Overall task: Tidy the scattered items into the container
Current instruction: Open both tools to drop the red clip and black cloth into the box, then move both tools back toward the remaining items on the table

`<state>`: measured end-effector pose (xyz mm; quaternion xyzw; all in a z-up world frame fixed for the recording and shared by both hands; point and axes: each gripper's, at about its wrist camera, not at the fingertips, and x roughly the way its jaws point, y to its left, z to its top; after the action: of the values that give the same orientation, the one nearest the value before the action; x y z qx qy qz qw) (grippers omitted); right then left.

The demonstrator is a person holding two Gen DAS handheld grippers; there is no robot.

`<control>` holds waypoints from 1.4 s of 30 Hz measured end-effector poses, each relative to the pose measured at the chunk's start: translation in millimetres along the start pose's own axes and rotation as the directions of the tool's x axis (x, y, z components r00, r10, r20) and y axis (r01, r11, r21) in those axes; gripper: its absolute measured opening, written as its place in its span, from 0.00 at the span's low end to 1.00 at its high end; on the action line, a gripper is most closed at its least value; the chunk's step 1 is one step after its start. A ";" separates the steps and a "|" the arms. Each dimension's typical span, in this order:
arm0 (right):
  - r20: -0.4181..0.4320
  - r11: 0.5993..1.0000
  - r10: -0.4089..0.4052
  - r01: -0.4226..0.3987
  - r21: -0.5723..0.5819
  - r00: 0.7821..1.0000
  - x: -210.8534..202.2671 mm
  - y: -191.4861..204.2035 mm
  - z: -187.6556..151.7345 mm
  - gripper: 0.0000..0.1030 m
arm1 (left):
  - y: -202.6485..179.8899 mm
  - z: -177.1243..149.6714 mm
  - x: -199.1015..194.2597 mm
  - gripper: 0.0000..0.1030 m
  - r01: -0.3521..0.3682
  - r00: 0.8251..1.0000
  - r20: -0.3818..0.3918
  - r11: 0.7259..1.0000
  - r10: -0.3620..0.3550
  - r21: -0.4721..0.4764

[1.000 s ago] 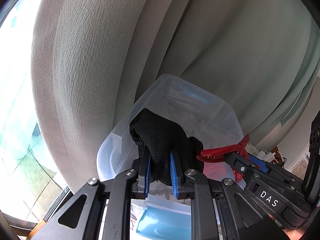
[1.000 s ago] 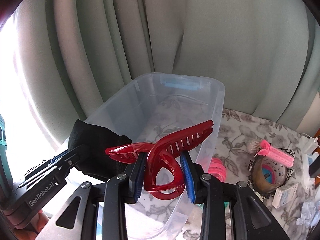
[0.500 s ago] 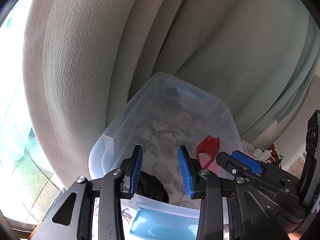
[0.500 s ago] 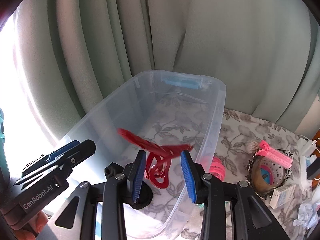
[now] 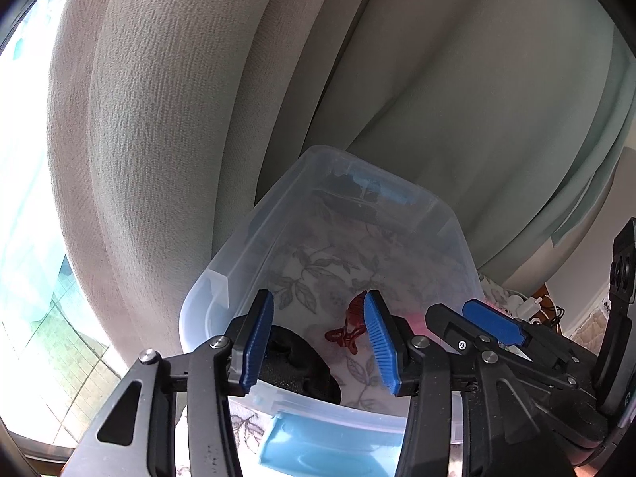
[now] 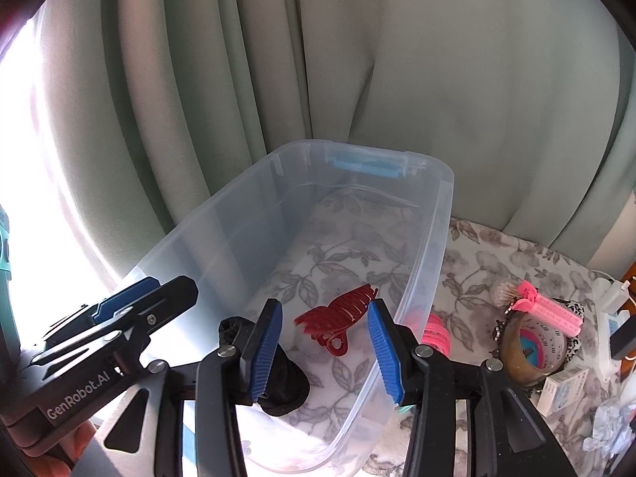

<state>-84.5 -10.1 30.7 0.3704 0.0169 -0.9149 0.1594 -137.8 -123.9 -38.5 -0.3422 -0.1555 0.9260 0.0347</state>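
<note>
A second ago both tongs were clamped on things; now both stand apart and empty over the near end of the clear container (image 6: 431, 246). On the left, the left tongs (image 5: 314, 344) have let go of the black cloth bundle (image 6: 282, 381), which now lies on the container floor at the near left corner. Just right of it, the red hair claw (image 6: 338, 318) dropped by the right tongs (image 6: 324, 351) rests on the floor too, apparently on its side. Two items are tidied. Farther right, on the floral bench (image 6: 477, 262), a pink roller (image 6: 550, 310) and other clutter remain outside.
</note>
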 end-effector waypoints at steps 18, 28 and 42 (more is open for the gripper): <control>0.042 0.998 -0.028 0.025 0.061 0.999 21.0 -59.3 -13.2 0.49 | -17.5 10.2 12.3 0.62 -0.028 0.999 -0.030 1.000 0.028 -0.013; 0.077 0.992 -0.053 0.044 0.116 0.996 9.6 -105.0 -22.8 0.49 | -45.0 8.9 -9.4 0.71 -0.032 0.999 -0.021 0.999 0.032 -0.001; 0.136 0.963 -0.100 0.061 0.264 0.986 -47.8 -156.4 -51.2 0.58 | -118.6 -10.1 -63.6 0.72 0.123 0.986 0.105 0.990 -0.130 0.076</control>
<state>-65.5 159.3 12.6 0.3181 -0.0994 -0.9400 0.0732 -87.8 -19.5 30.8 -0.2788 -0.1463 0.9442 0.0967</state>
